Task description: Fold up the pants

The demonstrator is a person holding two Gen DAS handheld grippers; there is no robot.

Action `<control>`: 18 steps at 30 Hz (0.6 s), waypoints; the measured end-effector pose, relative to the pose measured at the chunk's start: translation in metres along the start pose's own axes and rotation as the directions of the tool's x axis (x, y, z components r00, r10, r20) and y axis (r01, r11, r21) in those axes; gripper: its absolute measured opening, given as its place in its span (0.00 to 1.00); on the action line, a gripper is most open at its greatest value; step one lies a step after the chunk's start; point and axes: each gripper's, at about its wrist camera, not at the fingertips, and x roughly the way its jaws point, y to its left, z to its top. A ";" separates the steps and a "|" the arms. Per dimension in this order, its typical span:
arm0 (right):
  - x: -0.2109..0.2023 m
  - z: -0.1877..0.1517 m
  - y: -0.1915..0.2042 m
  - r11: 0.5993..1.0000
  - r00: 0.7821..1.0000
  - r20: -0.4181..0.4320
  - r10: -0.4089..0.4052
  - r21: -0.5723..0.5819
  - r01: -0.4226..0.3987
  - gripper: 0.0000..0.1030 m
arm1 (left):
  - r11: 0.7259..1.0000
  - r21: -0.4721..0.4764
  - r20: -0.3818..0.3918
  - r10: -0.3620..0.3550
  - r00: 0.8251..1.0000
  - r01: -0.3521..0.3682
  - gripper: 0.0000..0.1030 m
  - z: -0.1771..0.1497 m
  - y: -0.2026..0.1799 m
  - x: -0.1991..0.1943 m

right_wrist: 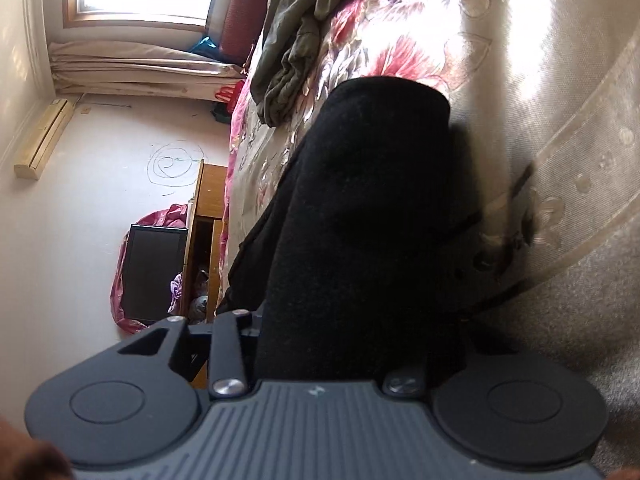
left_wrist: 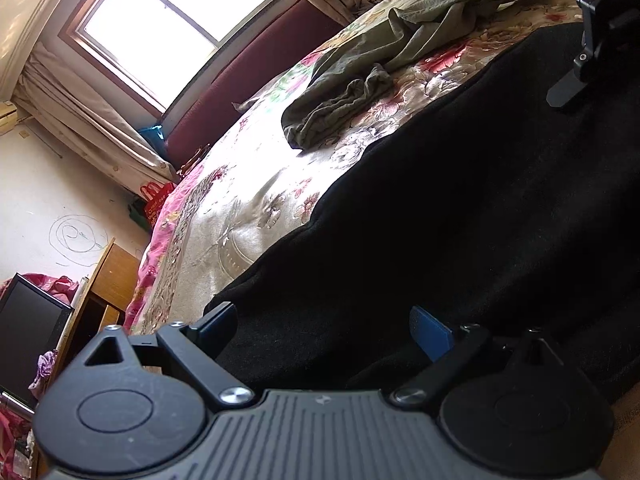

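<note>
On floral bedspread [left_wrist: 248, 200], black pants [left_wrist: 460, 216] lie w/ long axis running away from L gripper [left_wrist: 324, 328], fingers apart; R gripper [right_wrist: 340, 344] clamped on pants' fabric.

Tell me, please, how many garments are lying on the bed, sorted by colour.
Black: 1, the black pants spread over the flowered bedspread, between the fingers of the left gripper and the right gripper.
Olive green: 1, the green garment, crumpled beyond the pants; it may be more than one piece.
Total: 2
</note>
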 end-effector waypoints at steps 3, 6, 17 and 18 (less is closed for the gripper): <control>-0.020 0.002 -0.009 0.994 0.997 0.018 0.076 0.076 -0.077 0.16 | 0.999 0.039 0.010 -0.019 1.000 0.019 0.99 0.010 -0.009 -0.014; -0.043 0.004 -0.002 0.996 0.995 0.040 0.088 0.023 -0.089 0.15 | 0.995 0.061 0.024 -0.081 0.996 0.080 0.81 0.024 -0.031 -0.030; -0.187 -0.016 -0.045 0.993 0.965 0.244 -0.095 0.086 0.076 0.15 | 0.942 0.135 0.275 -0.334 0.901 0.308 0.76 0.099 -0.090 -0.093; -0.195 -0.020 -0.045 0.993 0.960 0.263 -0.092 0.090 0.071 0.15 | 0.949 0.144 0.294 -0.311 0.904 0.280 0.77 0.105 -0.097 -0.092</control>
